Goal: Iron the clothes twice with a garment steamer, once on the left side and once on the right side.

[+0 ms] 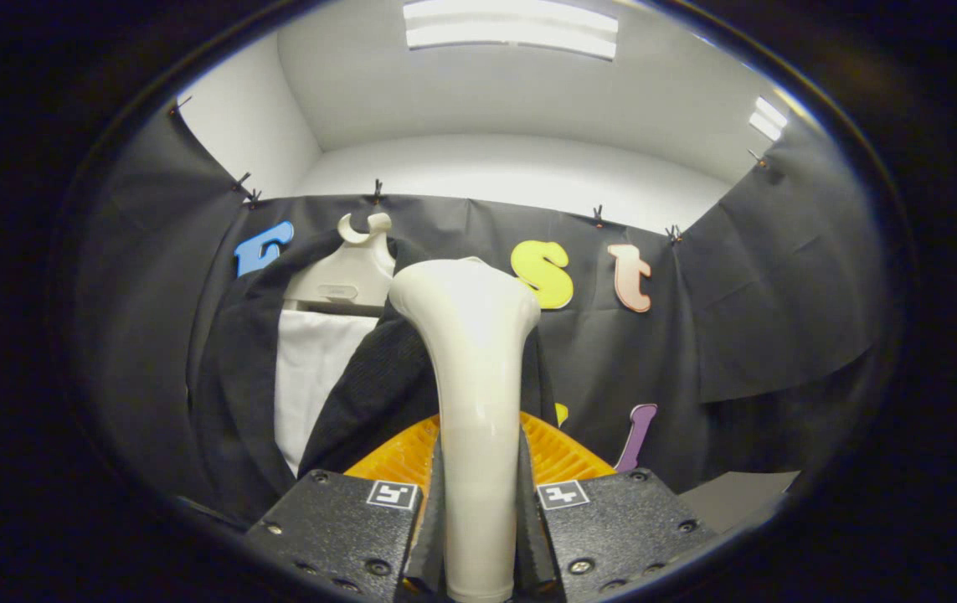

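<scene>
- Fingers (478,519) clamped on both sides of steamer (471,368) handle.
- Steamer upright, head against dark jacket (361,394).
- Jacket on pale hanger (344,276), over white shirt (306,377).
- Orange basket (562,452) behind the steamer.

No readable text shows; the hanger (342,285) bears a small raised label, too blurred to read.
</scene>
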A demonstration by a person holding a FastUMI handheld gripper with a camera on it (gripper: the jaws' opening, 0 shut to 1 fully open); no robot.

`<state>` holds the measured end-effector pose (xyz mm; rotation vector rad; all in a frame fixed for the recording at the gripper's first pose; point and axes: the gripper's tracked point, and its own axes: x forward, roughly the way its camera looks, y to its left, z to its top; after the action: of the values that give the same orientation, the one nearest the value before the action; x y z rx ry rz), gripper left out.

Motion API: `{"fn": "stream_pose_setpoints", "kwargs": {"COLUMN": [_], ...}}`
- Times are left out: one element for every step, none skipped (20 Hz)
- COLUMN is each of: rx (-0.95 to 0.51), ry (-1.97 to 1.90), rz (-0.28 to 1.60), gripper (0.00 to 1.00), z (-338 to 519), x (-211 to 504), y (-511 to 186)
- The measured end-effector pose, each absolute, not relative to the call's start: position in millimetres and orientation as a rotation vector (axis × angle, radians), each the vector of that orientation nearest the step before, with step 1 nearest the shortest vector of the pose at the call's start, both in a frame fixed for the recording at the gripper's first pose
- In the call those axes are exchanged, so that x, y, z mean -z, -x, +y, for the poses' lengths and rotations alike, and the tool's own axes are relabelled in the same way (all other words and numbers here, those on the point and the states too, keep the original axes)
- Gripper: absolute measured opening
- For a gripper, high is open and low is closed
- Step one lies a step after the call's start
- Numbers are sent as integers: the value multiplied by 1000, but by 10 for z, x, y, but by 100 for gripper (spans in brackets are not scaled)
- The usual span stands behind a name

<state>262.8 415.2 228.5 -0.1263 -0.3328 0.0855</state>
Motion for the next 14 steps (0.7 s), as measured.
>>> {"fn": "stream_pose_setpoints", "kwargs": {"rx": [-88, -89, -89, -89, -91, -94, -96, -94, -88, -83, -83, -87, -93, -96], "ry": [133, 138, 141, 144, 148, 152, 158, 161, 164, 166, 167, 167, 167, 170], "rz": [-327, -321, -313, -303, -291, -281, -268, -258, -249, -241, -232, -223, -216, -210], "gripper": [39, 39, 39, 38, 39, 39, 39, 39, 39, 39, 39, 38, 39, 39], "z": [4147, 4137, 4135, 4128, 4107, 4101, 4080, 4059, 4028, 3996, 3988, 3986, 3985, 3985], "x": [-2243, -2201, -2148, -2098, -2033, -1976, -1926, -1873, -1827, -1791, -1751, -1713, -1690, -1660], "y": [-2622, -2609, -2605, -2598, -2585, -2573, -2572, -2565, -2558, -2546, -2531, -2511, -2516, -2497]}}
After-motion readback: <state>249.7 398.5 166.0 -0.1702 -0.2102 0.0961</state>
